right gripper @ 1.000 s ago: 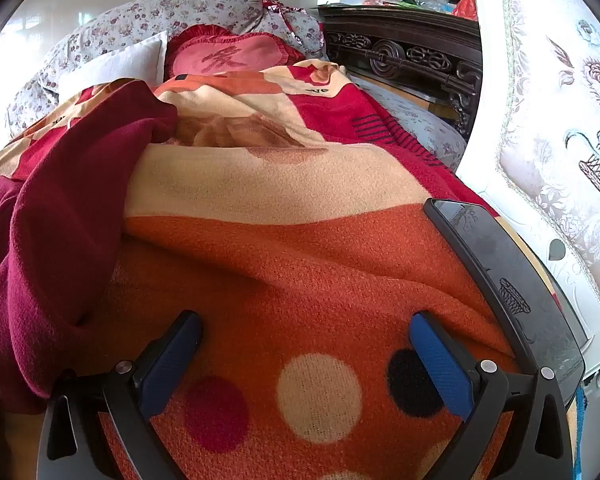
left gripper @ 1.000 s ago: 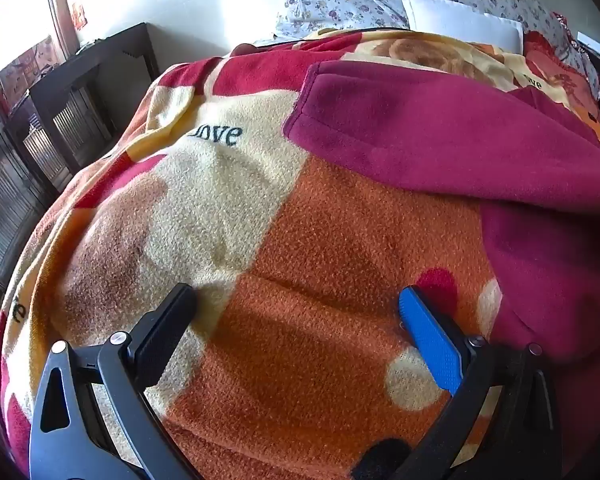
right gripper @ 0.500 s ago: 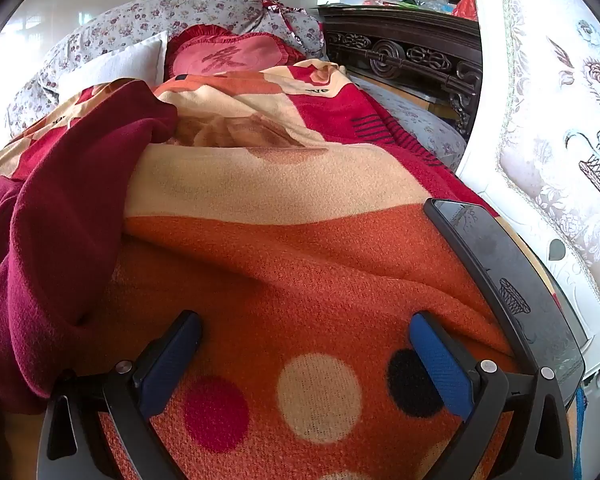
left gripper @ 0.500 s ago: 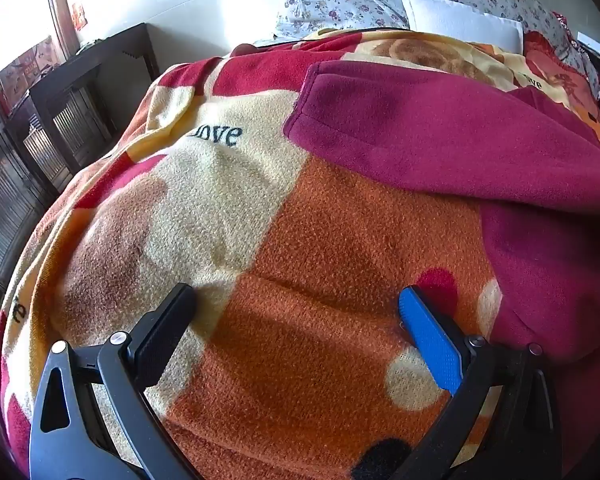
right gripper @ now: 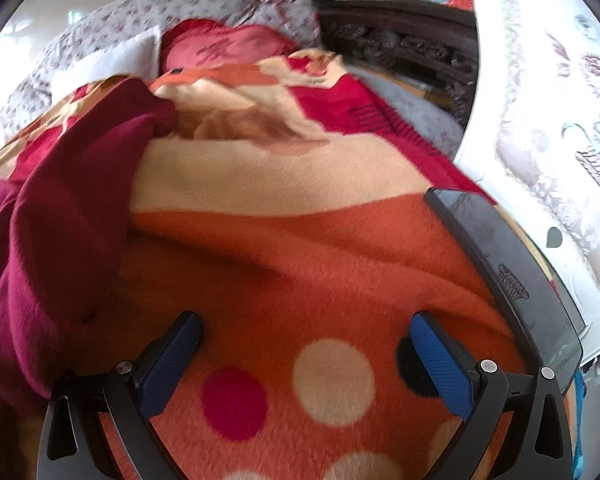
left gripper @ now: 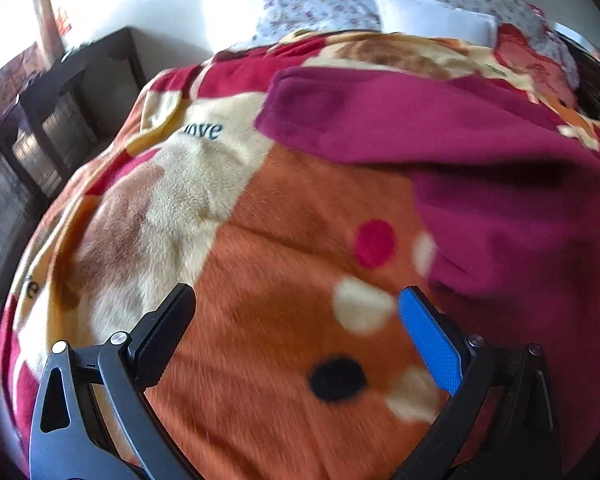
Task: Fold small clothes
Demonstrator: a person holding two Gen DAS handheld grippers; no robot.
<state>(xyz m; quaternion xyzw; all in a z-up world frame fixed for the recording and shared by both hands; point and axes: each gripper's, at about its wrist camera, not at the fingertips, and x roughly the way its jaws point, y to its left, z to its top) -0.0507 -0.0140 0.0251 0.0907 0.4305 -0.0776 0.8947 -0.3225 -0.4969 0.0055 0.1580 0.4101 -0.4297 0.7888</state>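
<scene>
Nearest the left wrist camera, the left claw hangs over the blanket with its fingers wide apart and nothing between them; only the orange, dotted fleece shows in the gap. The garment, a maroon fleece piece, lies on the blanket just right of this claw and runs away from it toward the head of the bed, its near edge close to the blue pad of the right finger but apart from it. Left of the garment the blanket bears the printed word "love". Beyond the blanket's left edge stands a dark wooden stand, and past the garment lie a white pillow and flowered bedding.

In the right wrist view the right claw is likewise spread, empty, over the blanket, above its cream and pink dots. The garment lies to the left of this claw, bunched in folds and well clear of the fingers. A dark phone-like slab rests on the blanket right of the claw, near the bed's edge. Beyond the blanket a white embroidered chair back rises on the right, a red cushion sits at the head of the bed, and a carved dark headboard stands behind. Both views are slightly blurred.
</scene>
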